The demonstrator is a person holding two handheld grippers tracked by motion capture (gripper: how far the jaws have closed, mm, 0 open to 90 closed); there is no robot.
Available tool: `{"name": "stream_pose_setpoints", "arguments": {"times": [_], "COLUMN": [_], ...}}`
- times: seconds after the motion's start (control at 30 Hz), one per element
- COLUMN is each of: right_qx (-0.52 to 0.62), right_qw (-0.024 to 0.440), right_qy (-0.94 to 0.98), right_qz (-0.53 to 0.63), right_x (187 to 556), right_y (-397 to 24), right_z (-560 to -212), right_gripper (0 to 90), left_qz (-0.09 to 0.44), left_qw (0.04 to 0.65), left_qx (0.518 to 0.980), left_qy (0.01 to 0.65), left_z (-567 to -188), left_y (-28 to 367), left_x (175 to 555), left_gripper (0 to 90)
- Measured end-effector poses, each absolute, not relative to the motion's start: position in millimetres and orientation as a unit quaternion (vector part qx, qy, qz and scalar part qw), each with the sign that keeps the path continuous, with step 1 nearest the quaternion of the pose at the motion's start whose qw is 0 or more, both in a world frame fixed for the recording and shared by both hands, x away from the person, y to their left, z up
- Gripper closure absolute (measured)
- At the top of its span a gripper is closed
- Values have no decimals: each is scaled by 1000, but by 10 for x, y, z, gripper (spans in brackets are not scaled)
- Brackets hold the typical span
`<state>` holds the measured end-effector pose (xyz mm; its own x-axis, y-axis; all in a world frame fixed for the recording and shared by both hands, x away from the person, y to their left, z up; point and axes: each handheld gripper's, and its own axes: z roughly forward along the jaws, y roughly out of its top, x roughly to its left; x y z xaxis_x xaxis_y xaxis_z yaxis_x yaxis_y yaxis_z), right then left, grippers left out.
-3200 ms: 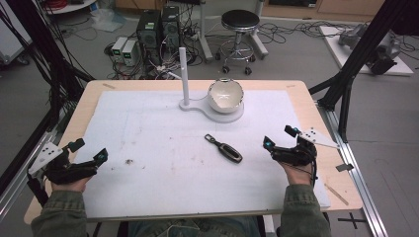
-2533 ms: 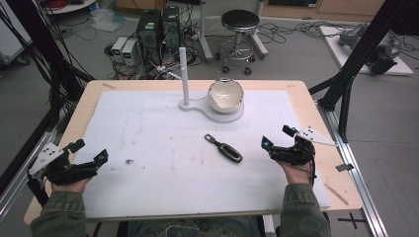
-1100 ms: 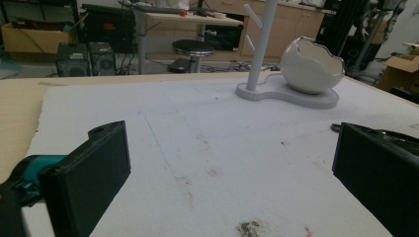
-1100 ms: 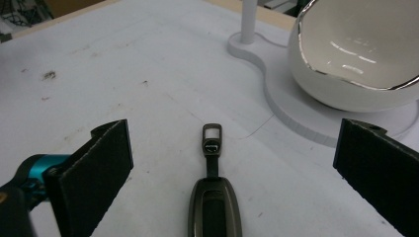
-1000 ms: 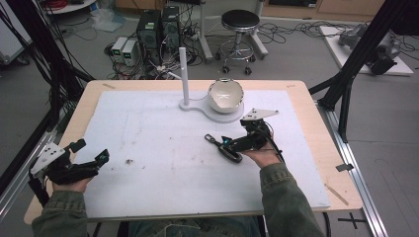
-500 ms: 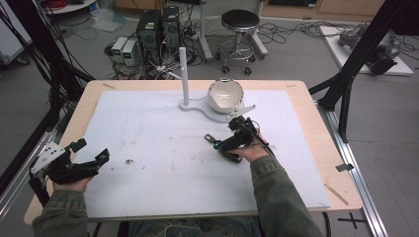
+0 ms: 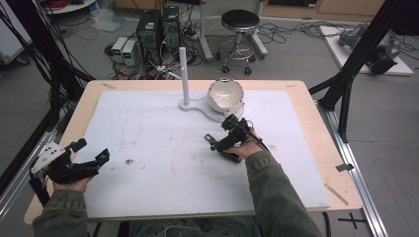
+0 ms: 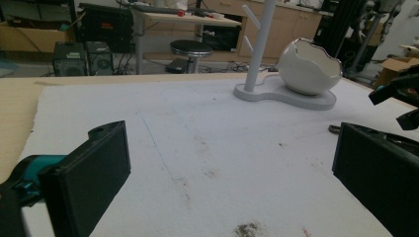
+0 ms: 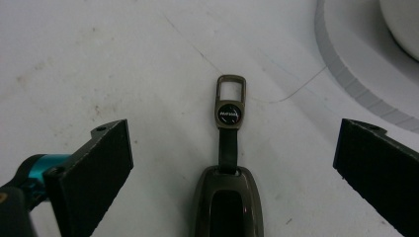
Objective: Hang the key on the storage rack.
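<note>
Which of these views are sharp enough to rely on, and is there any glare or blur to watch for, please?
High view: soft, even light, faint shadows. Right gripper view: key fob fairly sharp, its badge unreadable, foam mat washed pale. Left gripper view: egg-shaped bowl brightly lit, near jaws slightly soft.

White foam board (image 7: pixel 163 182) lies on the light wooden table (image 7: pixel 316 143), covering most of it. White stand base with upright peg post (image 7: pixel 184 74) sits at the board's far centre; white egg-shaped cracked bowl (image 7: pixel 226 95) sits on that base, right of the post. Dark grey key fob with metal loop strap (image 9: pixel 228 168) lies on the board before the base, between the right gripper's (image 7: pixel 221 139) parted jaws, loop toward the base. Left gripper (image 7: pixel 91 154) is over the board's near left edge, well apart from the fob. Small dark debris speck (image 7: pixel 129 161) lies just right of it.
</note>
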<state>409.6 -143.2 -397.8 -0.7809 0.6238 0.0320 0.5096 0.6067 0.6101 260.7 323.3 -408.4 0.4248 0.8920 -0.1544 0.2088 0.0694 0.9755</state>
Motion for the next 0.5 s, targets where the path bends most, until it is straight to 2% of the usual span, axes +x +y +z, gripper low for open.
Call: {"name": "stream_pose_setpoints", "arguments": {"times": [0.5], "right_qx": [294], "right_qw": [72], "right_qy": [931], "right_qz": [204], "right_x": [4288], "right_y": [-1126], "right_z": [-4053], "right_gripper": [8], "left_qz": [295], "left_qw": [578], "left_qx": [616], "left_qy": [447], "left_z": [-4086], "left_y": [3236], "left_x": [2614], "left_gripper": [17]}}
